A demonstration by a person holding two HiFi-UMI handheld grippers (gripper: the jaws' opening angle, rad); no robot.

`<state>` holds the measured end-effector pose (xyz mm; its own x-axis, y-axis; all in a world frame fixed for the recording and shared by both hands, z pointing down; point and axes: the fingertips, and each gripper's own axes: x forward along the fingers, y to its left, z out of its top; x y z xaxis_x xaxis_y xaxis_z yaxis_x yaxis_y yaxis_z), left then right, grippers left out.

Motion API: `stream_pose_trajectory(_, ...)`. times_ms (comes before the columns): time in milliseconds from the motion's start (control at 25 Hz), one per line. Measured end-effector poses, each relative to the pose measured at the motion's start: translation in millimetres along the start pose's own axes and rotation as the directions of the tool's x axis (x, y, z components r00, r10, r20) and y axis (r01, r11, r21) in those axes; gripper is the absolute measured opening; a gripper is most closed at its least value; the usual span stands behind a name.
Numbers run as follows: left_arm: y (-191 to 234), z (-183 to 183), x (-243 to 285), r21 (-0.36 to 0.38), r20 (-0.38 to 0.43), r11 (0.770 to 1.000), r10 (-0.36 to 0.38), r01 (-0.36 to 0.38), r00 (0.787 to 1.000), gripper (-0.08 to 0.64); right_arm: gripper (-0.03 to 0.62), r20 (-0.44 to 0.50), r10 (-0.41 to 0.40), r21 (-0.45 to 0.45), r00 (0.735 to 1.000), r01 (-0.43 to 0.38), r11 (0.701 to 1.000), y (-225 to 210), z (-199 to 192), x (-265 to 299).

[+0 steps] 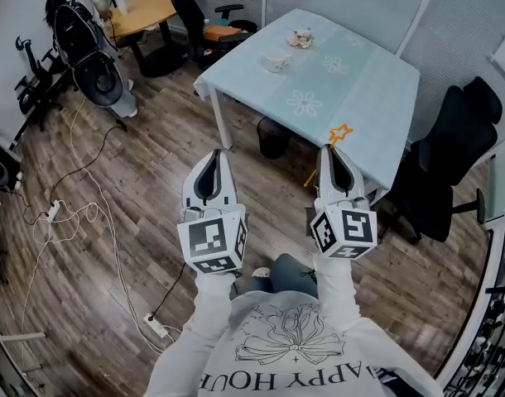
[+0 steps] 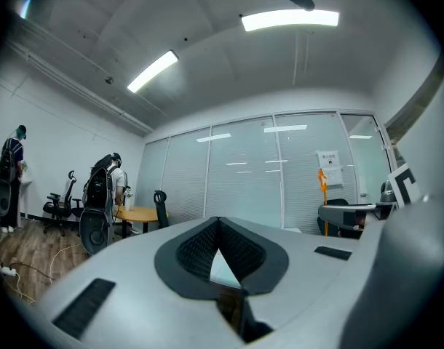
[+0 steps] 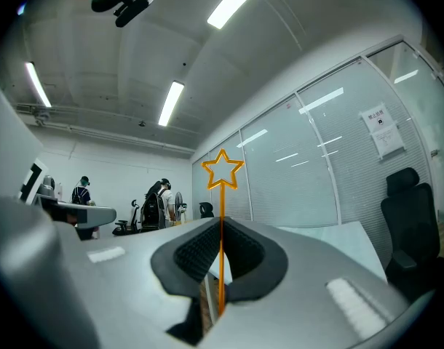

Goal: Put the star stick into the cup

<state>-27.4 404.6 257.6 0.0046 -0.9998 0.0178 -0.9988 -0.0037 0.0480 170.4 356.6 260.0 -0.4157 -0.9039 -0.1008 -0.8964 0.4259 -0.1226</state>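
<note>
A wooden floor (image 1: 112,255) fills most of the head view, with two white power strips (image 1: 156,327) and loose cables lying on its left part. One square bench (image 1: 377,89) stands ahead under a pale blue cloth printed with white flowers. One black office chair (image 1: 451,151) stands just beside the bench's right side. A second black chair (image 1: 185,11), next to an orange seat, stands beyond its far left corner by one round wooden table (image 1: 149,11). One black bin (image 1: 273,139) sits on the floor under the bench's near edge.

Two claws are held up in the air in front of the bench, side by side and apart from each other. The left claw (image 1: 217,155) (image 2: 218,221) is clenched tip to tip with nothing in it. The right claw (image 1: 335,150) (image 3: 222,221) is clenched on the one orange star stick (image 1: 341,132) (image 3: 222,170). Its star rises beyond the tips and its thin shaft runs back between the pads. In the head view the star lies over the near edge of the cloth.

One white cup (image 1: 276,60) stands on the far part of the bench, well apart from the star stick. One small pale thing (image 1: 301,38), too small to identify, sits near the cup.
</note>
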Motion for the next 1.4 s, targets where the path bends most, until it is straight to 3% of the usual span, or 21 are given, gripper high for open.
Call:
stream_pose_trajectory(280,7.9,-12.0,22.8,-0.007,-0.023,1.000,0.009,-0.009,1.000,0.006,0.017,-0.021,0.006,0.005,1.000,-0.006,1.000,-4.9,-12.1,22.4)
stream_pose_trajectory(600,10.0,-17.5,84.1,-0.004,-0.033,0.999,0.031,-0.032,0.999,0.006,0.017,-0.030,0.032,0.020,0.999,-0.032,0.999,-28.8,-22.1,83.7)
stream_pose_trajectory(1400,32.2,-1.2,306.5,0.007,-0.014,0.994,0.111,-0.111,0.994,0.006,0.017,0.001,0.124,0.033,0.992,-0.124,0.992,-102.5,-17.6,314.8)
